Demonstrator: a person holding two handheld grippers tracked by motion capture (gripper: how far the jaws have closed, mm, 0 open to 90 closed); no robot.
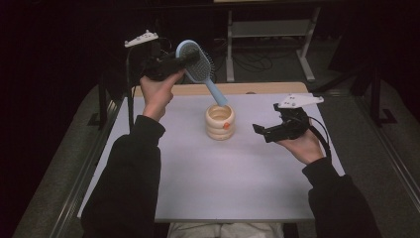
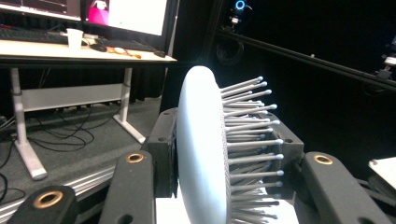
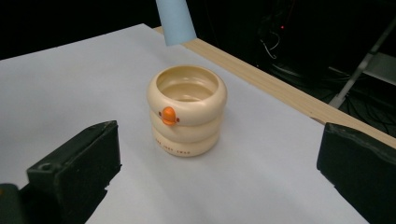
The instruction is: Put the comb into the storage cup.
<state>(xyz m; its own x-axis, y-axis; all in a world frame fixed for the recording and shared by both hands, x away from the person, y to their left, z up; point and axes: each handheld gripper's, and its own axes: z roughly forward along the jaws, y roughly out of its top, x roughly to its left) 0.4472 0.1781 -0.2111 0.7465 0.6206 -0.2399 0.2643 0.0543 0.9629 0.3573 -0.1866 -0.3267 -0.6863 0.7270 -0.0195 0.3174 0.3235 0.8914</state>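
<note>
High view: left gripper point(image 1: 185, 60) clamped on head of light blue hairbrush point(image 1: 197, 63), raised above far left of desk point(image 1: 198, 188); handle slants down toward cream ringed cup point(image 1: 220, 121), mid-desk. Right gripper point(image 1: 262, 132) right of cup, jaws wide apart, holding nothing.

Left gripper view: jaws pinch brush head, bristles point(image 2: 247, 135) facing right.

Right gripper view: cup upright between the spread jaws, farther off; handle tip above it.
</note>
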